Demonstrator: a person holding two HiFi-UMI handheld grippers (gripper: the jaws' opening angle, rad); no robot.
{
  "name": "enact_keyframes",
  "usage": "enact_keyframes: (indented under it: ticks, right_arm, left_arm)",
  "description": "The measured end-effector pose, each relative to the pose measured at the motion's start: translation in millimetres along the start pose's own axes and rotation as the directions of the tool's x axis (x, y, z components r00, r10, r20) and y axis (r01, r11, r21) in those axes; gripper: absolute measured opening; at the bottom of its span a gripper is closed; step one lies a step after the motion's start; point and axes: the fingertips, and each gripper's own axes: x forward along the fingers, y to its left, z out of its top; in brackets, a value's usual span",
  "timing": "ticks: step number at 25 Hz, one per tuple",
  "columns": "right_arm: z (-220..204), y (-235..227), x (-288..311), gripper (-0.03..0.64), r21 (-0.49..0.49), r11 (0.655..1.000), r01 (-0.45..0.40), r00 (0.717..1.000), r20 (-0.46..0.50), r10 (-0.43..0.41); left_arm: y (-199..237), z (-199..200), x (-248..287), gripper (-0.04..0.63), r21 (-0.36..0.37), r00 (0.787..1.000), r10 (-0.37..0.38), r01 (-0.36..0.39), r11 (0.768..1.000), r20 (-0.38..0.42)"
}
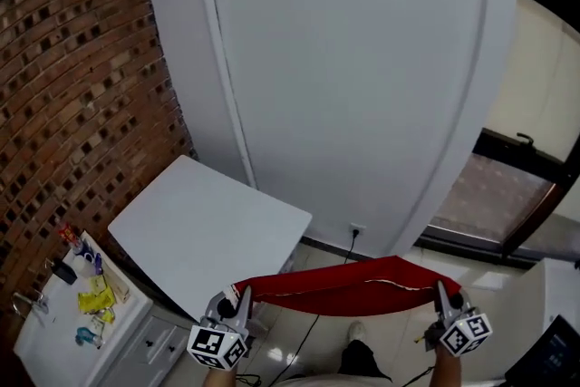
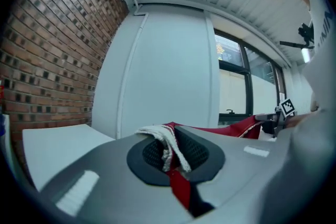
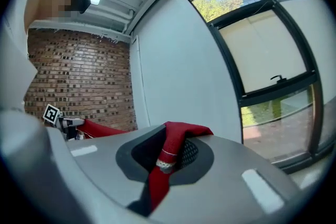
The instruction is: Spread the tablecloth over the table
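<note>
A red tablecloth [image 1: 349, 287] with white trim hangs stretched between my two grippers in the head view, held up in the air. My left gripper [image 1: 237, 304] is shut on its left corner, where white lace trim [image 2: 167, 145] bunches between the jaws. My right gripper [image 1: 448, 302] is shut on the other corner, a red fold [image 3: 170, 152] pinched in the jaws. The white square table [image 1: 204, 228] stands to the left of the cloth, by the brick wall, its top bare. The cloth does not touch the table.
A white wall panel [image 1: 353, 77] fills the middle. A brick wall [image 1: 63, 86] stands at left. A white cabinet [image 1: 72, 322] with several small items sits at bottom left. Windows [image 1: 517, 195] run along the right. A cable [image 1: 326, 304] hangs from a wall socket.
</note>
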Motion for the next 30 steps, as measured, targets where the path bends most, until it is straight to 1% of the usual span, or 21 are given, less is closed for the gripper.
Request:
enact_keyframes:
  ticks: [2,4,6,8,10,11,14,17,18,20,21,22,23,25,27,30]
  right_arm:
    - [0.4,8.5,45.5,0.017,0.002,0.997,-0.079,0.997,-0.018,0.079]
    - [-3.5,15.1,95.8,0.017,0.007,0.983,-0.181,0.982,-0.042,0.182]
    - [-5.0,23.5,147.9,0.017,0.014,0.961,-0.276,0.959,-0.067,0.277]
    - [-3.4,35.1,199.3,0.017,0.024,0.931,-0.364,0.927,-0.089,0.365]
    - [3.4,50.4,248.4,0.017,0.03,0.89,-0.454,0.884,-0.105,0.455]
    - [7.3,58.9,271.4,0.017,0.031,0.866,-0.499,0.859,-0.113,0.499]
    - [17.0,86.3,330.8,0.017,0.042,0.783,-0.62,0.773,-0.138,0.619]
    - [23.7,111.5,374.2,0.017,0.057,0.7,-0.712,0.686,-0.158,0.71]
    - [24.4,120.3,387.6,0.017,0.064,0.671,-0.739,0.655,-0.163,0.738]
    - [22.1,141.7,412.7,0.017,0.083,0.607,-0.79,0.589,-0.167,0.79]
    - [19.4,152.9,422.5,0.018,0.094,0.577,-0.811,0.559,-0.164,0.812]
    - [16.7,163.4,429.3,0.017,0.103,0.552,-0.827,0.534,-0.158,0.83]
    - [14.6,173.2,433.1,0.017,0.111,0.531,-0.84,0.514,-0.15,0.845]
    - [13.2,191.8,435.7,0.017,0.124,0.494,-0.86,0.479,-0.137,0.867]
    - [12.7,210.1,435.4,0.017,0.133,0.463,-0.876,0.448,-0.13,0.885]
    - [5.5,233.9,420.5,0.017,0.17,0.427,-0.888,0.413,-0.115,0.903]
  left_arm:
    - [22.8,-1.5,-9.2,0.015,-0.007,0.996,0.091,-0.091,0.996,-0.001]
    - [43.2,-1.0,-15.1,0.015,-0.014,0.982,0.187,-0.187,0.982,0.004]
    - [61.0,1.4,-20.1,0.015,-0.021,0.959,0.283,-0.283,0.959,0.011]
    - [76.3,4.6,-27.7,0.015,-0.029,0.924,0.381,-0.38,0.924,0.017]
    - [86.7,9.9,-35.9,0.015,-0.039,0.88,0.474,-0.473,0.88,0.025]
    - [89.8,12.9,-39.7,0.015,-0.044,0.855,0.518,-0.517,0.855,0.03]
    - [94.8,22.9,-51.6,0.015,-0.069,0.766,0.641,-0.638,0.767,0.043]
    - [93.0,32.9,-59.4,0.015,-0.1,0.683,0.728,-0.721,0.685,0.063]
    - [91.1,35.0,-62.6,0.015,-0.111,0.653,0.754,-0.746,0.656,0.069]
    - [85.5,37.5,-74.1,0.015,-0.129,0.584,0.808,-0.798,0.589,0.079]
    - [82.6,38.0,-81.7,0.015,-0.135,0.549,0.831,-0.82,0.556,0.085]
    - [80.0,38.4,-89.5,0.015,-0.139,0.52,0.85,-0.838,0.527,0.09]
    - [77.7,39.1,-97.2,0.015,-0.14,0.495,0.864,-0.853,0.504,0.095]
    - [74.5,43.6,-112.4,0.014,-0.136,0.452,0.886,-0.876,0.463,0.104]
    - [72.6,49.9,-128.0,0.015,-0.134,0.416,0.902,-0.893,0.43,0.119]
    - [65.4,53.3,-161.1,0.015,-0.131,0.367,0.92,-0.914,0.384,0.136]
